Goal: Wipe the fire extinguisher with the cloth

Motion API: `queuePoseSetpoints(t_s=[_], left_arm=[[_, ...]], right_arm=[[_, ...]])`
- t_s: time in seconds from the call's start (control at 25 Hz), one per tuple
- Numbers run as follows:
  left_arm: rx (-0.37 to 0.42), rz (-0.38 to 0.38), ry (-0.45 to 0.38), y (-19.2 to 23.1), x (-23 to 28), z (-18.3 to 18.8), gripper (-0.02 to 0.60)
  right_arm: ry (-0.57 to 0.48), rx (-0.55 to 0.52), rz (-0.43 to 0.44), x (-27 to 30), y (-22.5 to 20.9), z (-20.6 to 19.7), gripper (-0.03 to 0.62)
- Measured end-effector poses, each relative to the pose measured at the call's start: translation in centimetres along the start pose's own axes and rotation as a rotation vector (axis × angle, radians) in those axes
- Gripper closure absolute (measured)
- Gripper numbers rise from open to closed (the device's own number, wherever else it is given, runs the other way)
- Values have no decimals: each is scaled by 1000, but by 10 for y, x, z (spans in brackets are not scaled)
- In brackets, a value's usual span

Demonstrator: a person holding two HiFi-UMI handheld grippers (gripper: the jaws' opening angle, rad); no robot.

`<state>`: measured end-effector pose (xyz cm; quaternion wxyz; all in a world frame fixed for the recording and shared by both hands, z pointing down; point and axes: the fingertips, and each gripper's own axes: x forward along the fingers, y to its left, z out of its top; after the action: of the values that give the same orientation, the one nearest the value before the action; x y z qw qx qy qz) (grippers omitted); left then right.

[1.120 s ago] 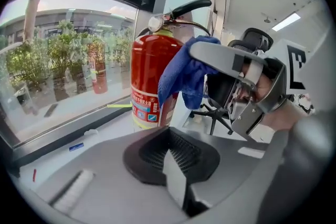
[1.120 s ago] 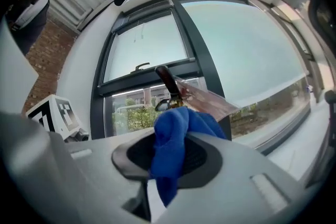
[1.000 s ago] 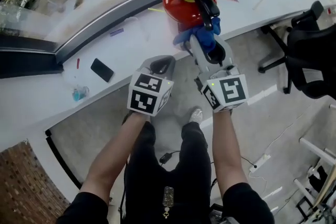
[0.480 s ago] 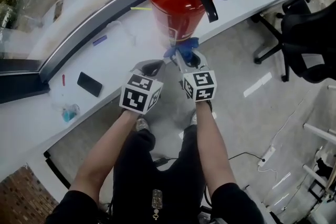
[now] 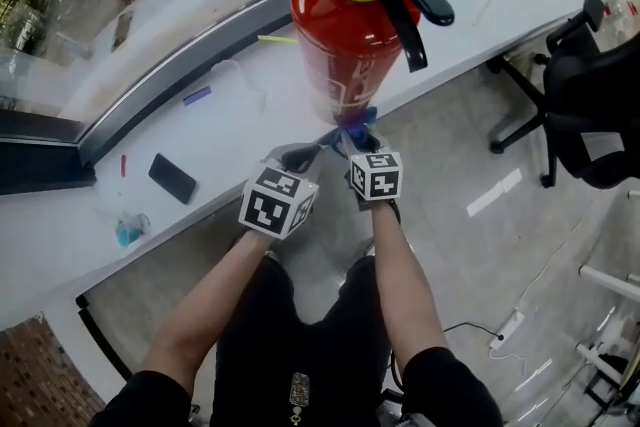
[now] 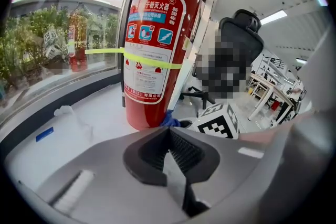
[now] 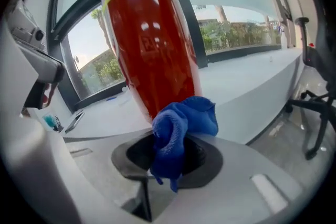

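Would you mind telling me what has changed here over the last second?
The right gripper, shut on the blue cloth, moved down the fire extinguisher from near its top to its base. The left gripper sank too, shut and empty. The extinguisher stays upright on the counter; the cloth was never released.

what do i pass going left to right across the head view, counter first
small teal object → flat black phone → thin yellow stick → red fire extinguisher → black office chair
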<state>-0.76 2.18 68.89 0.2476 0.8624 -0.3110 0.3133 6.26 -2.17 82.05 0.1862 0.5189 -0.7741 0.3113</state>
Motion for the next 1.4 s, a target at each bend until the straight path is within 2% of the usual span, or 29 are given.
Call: queuePoseSetpoints(t_s=[0.12,0.24,0.48,0.84,1.12,1.28,1.4], left_arm=[[-6,0,9,-5,-9,2,575],[-8,-6,19,-10,-35,9,575],[-11,-6,17,-16,-92,40,575],[23,-21,-27,-15,-158,101,575],[84,-66,-86,-24,-197,142,575],[109,-123,-161,-34,-233,164,574],[107,-171,-223,-40,-263,177,574]], right_arm=[[84,31,12,1,4,-3,499],[64,20,48,-20,29,26,498],[-117,31,85,-89,91,134,499],[-294,-13,76,-179,145,265,499],[-399,-1,31,-224,158,323,499],[-371,-24,13,-246,178,326,499],[-393,-58,23,-276,204,332,499]])
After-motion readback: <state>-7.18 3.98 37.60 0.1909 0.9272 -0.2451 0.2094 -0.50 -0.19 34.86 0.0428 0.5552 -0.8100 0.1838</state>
